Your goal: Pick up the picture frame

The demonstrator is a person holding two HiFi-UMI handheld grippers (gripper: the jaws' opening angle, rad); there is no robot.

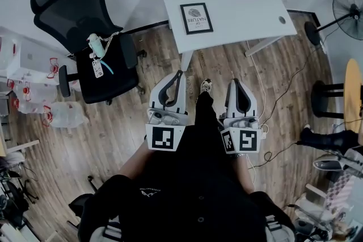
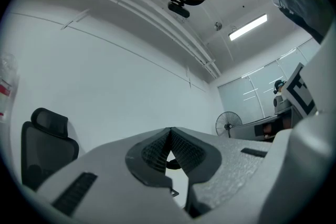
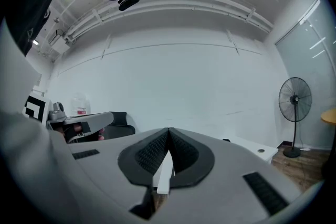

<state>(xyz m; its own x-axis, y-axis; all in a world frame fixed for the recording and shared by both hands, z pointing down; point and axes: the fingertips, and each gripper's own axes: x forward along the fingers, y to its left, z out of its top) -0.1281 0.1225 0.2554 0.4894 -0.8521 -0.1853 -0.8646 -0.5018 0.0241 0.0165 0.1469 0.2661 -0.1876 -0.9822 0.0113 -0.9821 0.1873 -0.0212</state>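
Head view shows a smooth white rectangular desk (image 1: pixel 244 17) on a wood-plank floor (image 1: pixel 113 139). The black-edged picture frame (image 1: pixel 196 18) lies flat near the desk's front edge. Its white print carries a fingerprint-like swirl above words that look like "OF NATURE". A black mesh-backed chair (image 1: pixel 79 8) stands left of the desk. The left claw (image 1: pixel 177 73) and right claw (image 1: pixel 233 82), grey with ribbed black pads, sit well short of the frame. Each gripper view shows its pads pressed together, pinching nothing. Only those views show the ceiling lights (image 2: pixel 248 27).
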